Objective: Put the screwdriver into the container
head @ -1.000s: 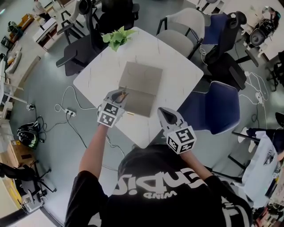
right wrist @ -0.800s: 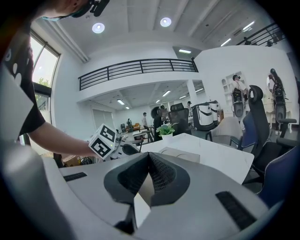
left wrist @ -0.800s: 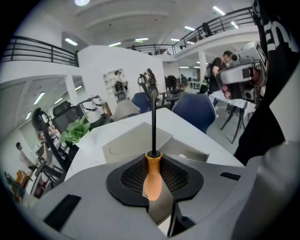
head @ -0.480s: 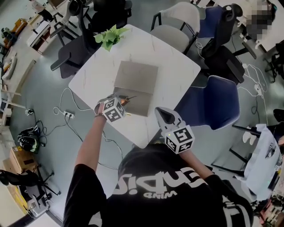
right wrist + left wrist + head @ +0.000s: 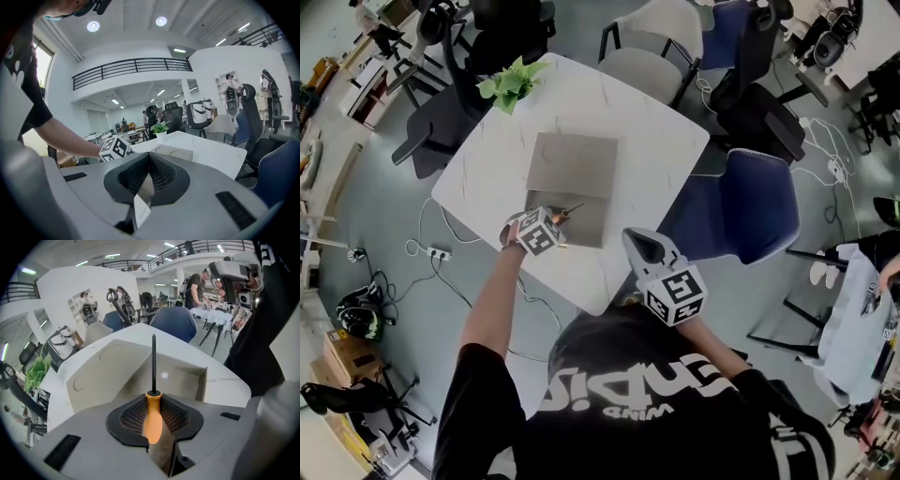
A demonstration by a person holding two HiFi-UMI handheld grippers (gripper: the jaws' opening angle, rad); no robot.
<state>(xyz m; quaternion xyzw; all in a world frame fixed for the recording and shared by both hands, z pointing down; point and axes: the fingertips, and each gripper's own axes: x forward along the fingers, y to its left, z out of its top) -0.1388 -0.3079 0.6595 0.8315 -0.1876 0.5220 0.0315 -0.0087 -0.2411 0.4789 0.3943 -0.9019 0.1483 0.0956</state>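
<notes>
My left gripper is shut on a screwdriver with an orange handle and a thin black shaft. The shaft points out over the near half of a grey-brown container on the white table. The container's lid lies open flat beyond it. In the left gripper view the open tray sits just past the shaft tip, and the tip is not touching it. My right gripper hangs shut over the table's near edge, with nothing between its jaws.
A potted green plant stands at the table's far left corner. A blue chair is at the right side, grey and black chairs at the far side. A power strip and cables lie on the floor to the left.
My left gripper has rolled, turning its marker cube, and shifted slightly toward the container with the screwdriver. The right gripper has hardly moved.
</notes>
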